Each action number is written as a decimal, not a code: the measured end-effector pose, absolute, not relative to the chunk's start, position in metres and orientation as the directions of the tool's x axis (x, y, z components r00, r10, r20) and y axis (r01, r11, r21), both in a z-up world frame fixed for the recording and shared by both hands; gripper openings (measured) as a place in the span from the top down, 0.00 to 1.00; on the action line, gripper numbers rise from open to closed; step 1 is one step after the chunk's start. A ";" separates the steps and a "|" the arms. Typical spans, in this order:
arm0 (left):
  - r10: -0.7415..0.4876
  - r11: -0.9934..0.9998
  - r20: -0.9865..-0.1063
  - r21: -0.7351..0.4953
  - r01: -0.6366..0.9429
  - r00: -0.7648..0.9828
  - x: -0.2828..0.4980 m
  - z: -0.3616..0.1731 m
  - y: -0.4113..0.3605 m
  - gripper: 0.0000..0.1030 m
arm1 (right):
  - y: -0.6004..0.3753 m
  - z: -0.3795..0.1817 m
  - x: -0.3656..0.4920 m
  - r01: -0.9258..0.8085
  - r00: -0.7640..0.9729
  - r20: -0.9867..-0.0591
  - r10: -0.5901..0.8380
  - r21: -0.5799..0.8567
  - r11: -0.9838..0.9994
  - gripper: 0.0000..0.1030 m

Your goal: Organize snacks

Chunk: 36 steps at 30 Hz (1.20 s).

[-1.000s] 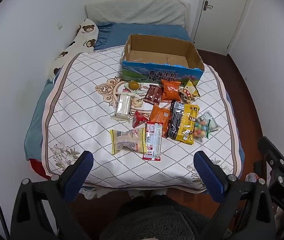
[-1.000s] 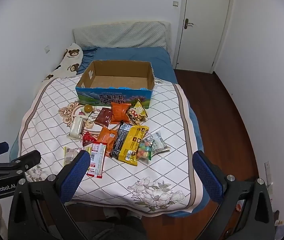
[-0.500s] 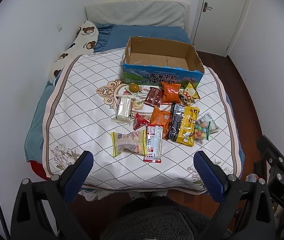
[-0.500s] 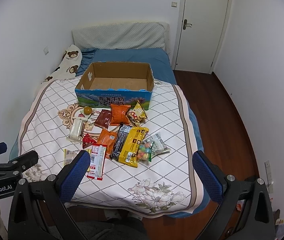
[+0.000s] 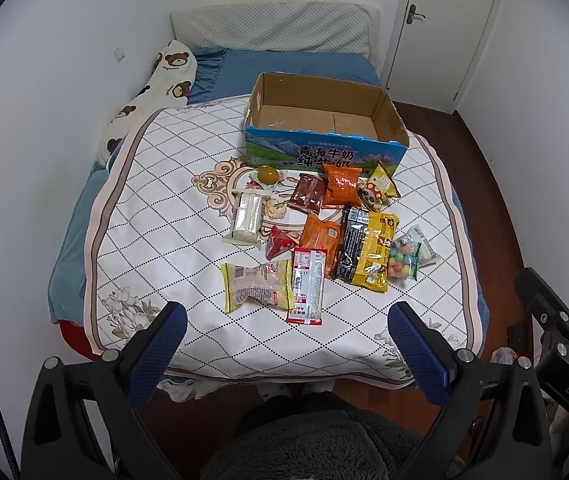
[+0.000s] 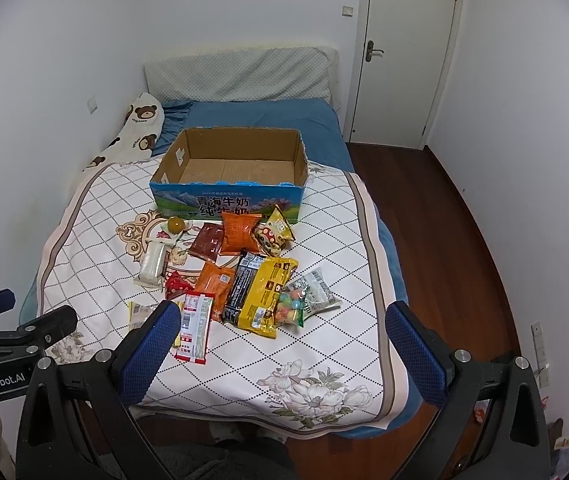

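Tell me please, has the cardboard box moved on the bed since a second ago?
No. The cardboard box sits just behind the same quilt medallion as before.

1. The left wrist view looks down from beyond the foot edge of the bed (image 5: 212, 344), facing its head edge, well back from the cardboard box (image 5: 324, 152).
2. The right wrist view looks from the same foot edge, set nearer the bed's (image 6: 244, 368) right foot corner, facing the head edge and the door (image 6: 400, 48).
3. Both views share the whole patterned cover, the box (image 6: 228, 200), the snack pile (image 5: 324, 236) (image 6: 240, 276) and the head-end wall.
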<state>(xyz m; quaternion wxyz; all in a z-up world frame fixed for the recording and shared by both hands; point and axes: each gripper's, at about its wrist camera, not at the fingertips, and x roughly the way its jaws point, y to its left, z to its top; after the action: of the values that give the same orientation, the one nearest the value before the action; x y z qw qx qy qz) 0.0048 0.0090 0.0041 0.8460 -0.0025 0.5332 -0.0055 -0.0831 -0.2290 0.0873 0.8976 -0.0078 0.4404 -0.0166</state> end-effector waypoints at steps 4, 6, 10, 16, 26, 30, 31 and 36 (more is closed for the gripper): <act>-0.009 1.000 -0.899 -0.006 0.007 0.438 0.005 0.005 0.008 0.00 | -0.229 0.088 -0.083 0.023 0.613 -0.789 -0.037 -0.029 0.999 0.00; -0.009 1.000 -0.899 -0.006 0.008 0.439 0.004 0.004 0.008 0.00 | -0.228 0.087 -0.083 0.022 0.614 -0.788 -0.040 -0.033 0.999 0.00; -0.010 1.000 -0.901 -0.008 0.008 0.434 0.002 0.002 0.007 0.00 | -0.231 0.087 -0.084 0.023 0.618 -0.785 -0.044 -0.038 0.999 0.00; -0.012 1.000 -0.899 -0.010 0.007 0.437 0.000 0.003 0.007 0.00 | -0.230 0.088 -0.085 0.025 0.620 -0.783 -0.046 -0.038 0.999 0.00; -0.016 1.000 -0.900 -0.012 0.012 0.436 -0.001 0.004 0.006 0.00 | -0.228 0.090 -0.085 0.026 0.624 -0.780 -0.048 -0.041 0.999 0.00; -0.019 1.000 -0.899 -0.012 0.020 0.438 -0.002 0.004 0.004 0.00 | -0.229 0.091 -0.087 0.029 0.627 -0.777 -0.048 -0.038 0.999 0.00; -0.020 1.000 -0.898 -0.012 0.021 0.439 -0.003 0.004 0.004 0.00 | -0.229 0.091 -0.087 0.029 0.628 -0.776 -0.049 -0.039 0.999 0.00; -0.024 1.000 -0.898 -0.014 0.026 0.438 -0.003 0.004 0.004 0.00 | -0.230 0.093 -0.087 0.031 0.629 -0.776 -0.045 -0.032 0.999 0.00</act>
<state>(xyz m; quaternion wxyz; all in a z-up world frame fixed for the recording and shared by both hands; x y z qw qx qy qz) -0.0030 0.0037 0.0040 0.8481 0.0010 0.5297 -0.0147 -0.0874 -0.2296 0.0926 0.9025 -0.0078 0.4302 -0.0210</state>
